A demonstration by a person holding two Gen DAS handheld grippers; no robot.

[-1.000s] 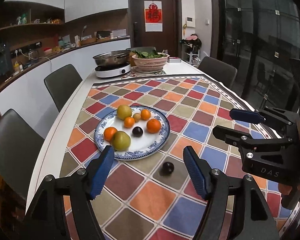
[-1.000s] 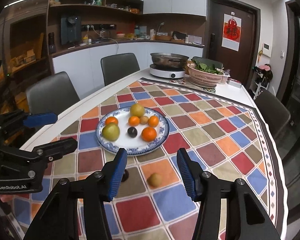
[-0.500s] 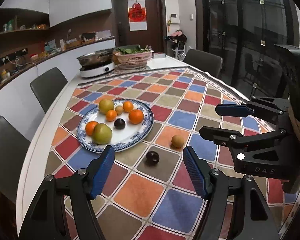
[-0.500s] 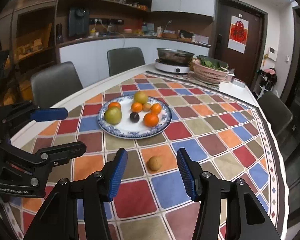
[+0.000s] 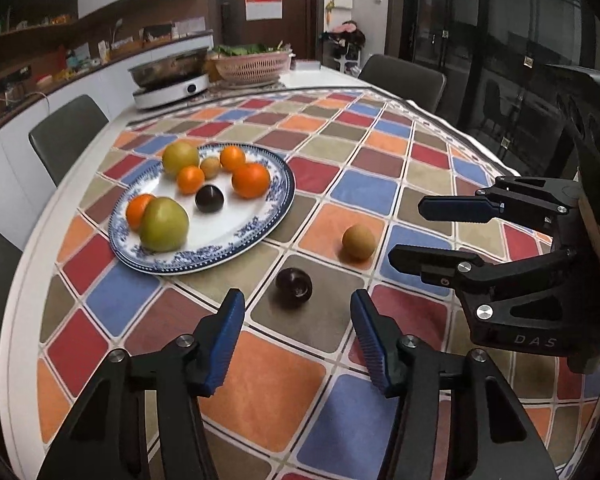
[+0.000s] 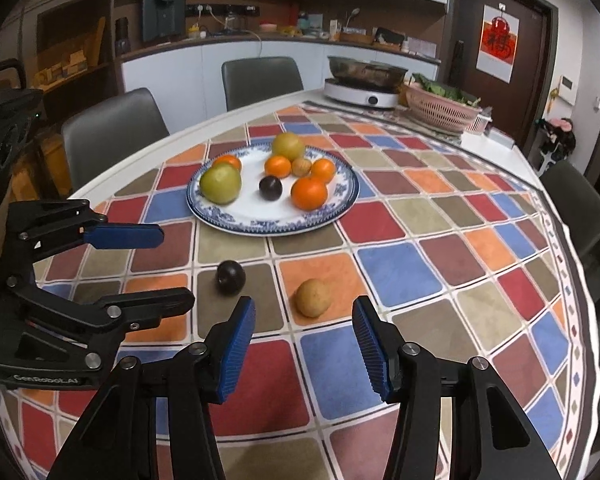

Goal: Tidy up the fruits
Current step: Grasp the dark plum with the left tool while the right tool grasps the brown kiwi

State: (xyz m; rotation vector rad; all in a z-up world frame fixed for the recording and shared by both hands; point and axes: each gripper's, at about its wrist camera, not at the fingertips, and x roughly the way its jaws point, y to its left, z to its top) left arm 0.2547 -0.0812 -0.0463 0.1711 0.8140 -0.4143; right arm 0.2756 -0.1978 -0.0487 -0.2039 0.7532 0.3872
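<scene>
A blue-and-white plate (image 5: 260, 224) (image 6: 260, 224) holds several fruits: oranges, two green ones, a small tan one and a dark plum. Two fruits lie loose on the checked cloth: a dark plum (image 5: 294, 284) (image 6: 230, 277) and a tan round fruit (image 5: 358, 242) (image 6: 313, 297). My left gripper (image 5: 296, 340) is open and empty, just short of the loose plum. My right gripper (image 6: 303, 344) is open and empty, just short of the tan fruit. Each gripper shows in the other's view, the right gripper (image 5: 436, 236) and the left gripper (image 6: 160, 268), both open.
An induction cooker with a pan (image 5: 172, 80) (image 6: 362, 84) and a pink basket of greens (image 5: 254, 64) (image 6: 444, 108) stand at the table's far end. Grey chairs (image 5: 66, 136) (image 6: 108, 132) line the table. The table edge is near on the left.
Both grippers have moved forward and down toward the loose fruits, which now sit close to the fingertips. The left view has swung right. Jaws stay open.
</scene>
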